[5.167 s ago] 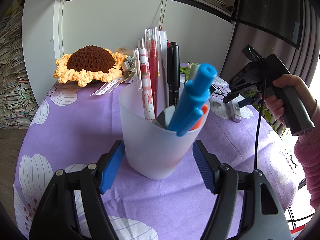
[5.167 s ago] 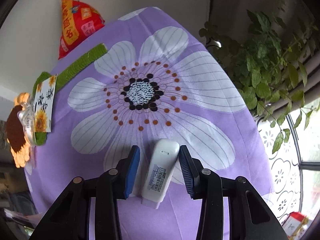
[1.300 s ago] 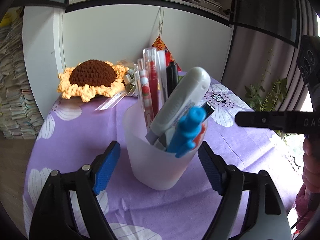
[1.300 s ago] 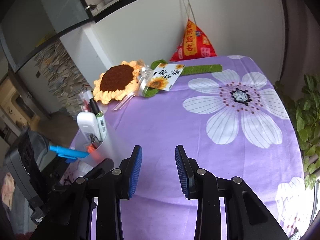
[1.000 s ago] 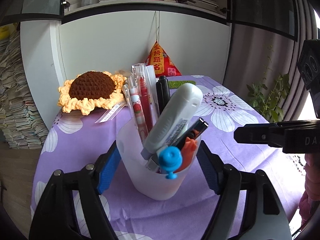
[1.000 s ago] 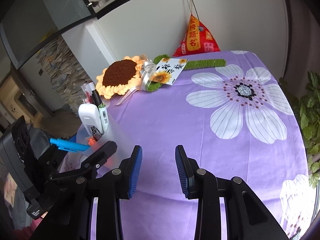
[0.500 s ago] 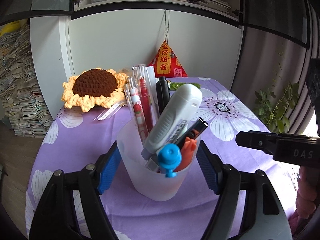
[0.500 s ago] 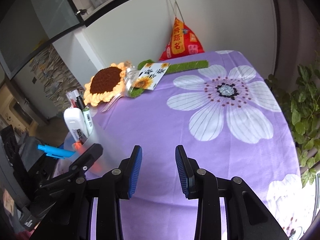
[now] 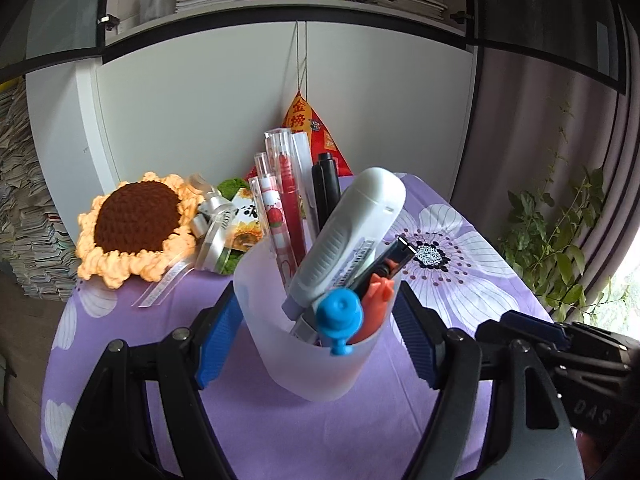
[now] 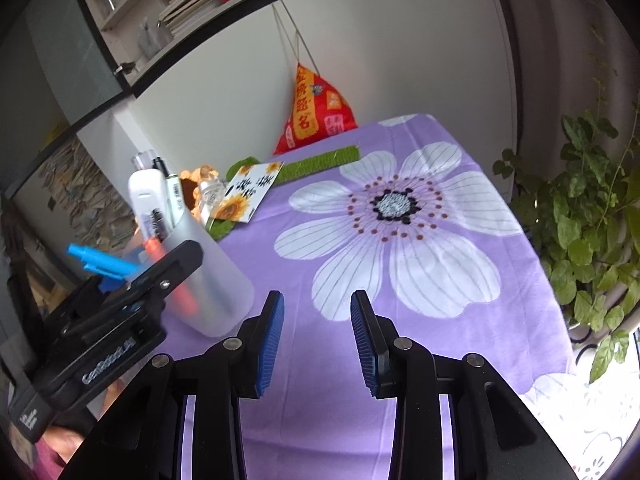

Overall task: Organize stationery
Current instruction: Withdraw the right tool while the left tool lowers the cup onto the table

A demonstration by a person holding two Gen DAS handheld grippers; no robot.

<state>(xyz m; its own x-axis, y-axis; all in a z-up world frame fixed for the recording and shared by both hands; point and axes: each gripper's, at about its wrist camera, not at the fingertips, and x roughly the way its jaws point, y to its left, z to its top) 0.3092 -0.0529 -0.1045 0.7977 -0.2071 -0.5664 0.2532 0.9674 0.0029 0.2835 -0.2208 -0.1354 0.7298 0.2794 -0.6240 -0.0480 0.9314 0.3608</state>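
The left gripper (image 9: 316, 336) clamps the frosted pen cup (image 9: 308, 344), steadying its leaning stationery. The right gripper (image 10: 316, 332), jaws apart and empty, hovers over the purple tablecloth (image 10: 440, 280) near its front edge.

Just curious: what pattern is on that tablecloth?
Purple tablecloth with big white flowers, clearest in the right wrist view.

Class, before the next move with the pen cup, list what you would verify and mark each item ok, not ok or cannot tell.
1. Left claw grips the pen cup on both sides: ok.
2. Pen cup upright: ok.
3. White correction-tape case seated inside the cup: ok, leaning.
4. Blue pen secure: cannot tell, it tilts over the rim.
5. Right claw empty and open: ok.
6. Purple tablecloth bare ahead of the right claw: ok.
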